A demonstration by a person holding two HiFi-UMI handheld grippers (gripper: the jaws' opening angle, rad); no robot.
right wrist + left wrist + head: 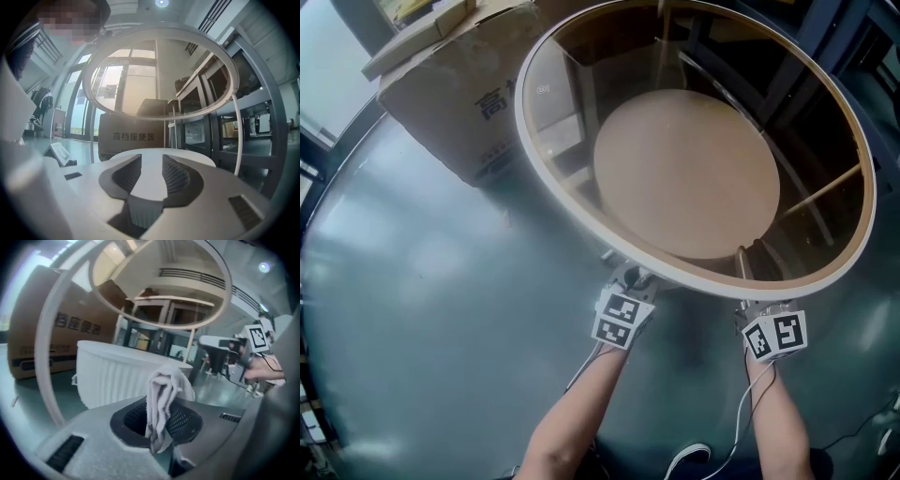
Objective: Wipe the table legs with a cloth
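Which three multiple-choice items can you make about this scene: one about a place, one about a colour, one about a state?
1. In the head view, where is the cardboard box?
A. On the floor, to the left of the round table
B. On the table's glass top
C. Between the two grippers

2. What colour is the cloth in the left gripper?
A. Red
B. White
C. Black

3. How are the jaws of the right gripper?
A. Shut on the cloth
B. Shut on a table leg
C. Apart, with nothing between them

Answers:
1 A, since the box sits beside the table's rim at the upper left.
2 B, since the left gripper view shows pale white folds rising from the jaws.
3 C, since the right gripper view shows an empty gap between the jaws.
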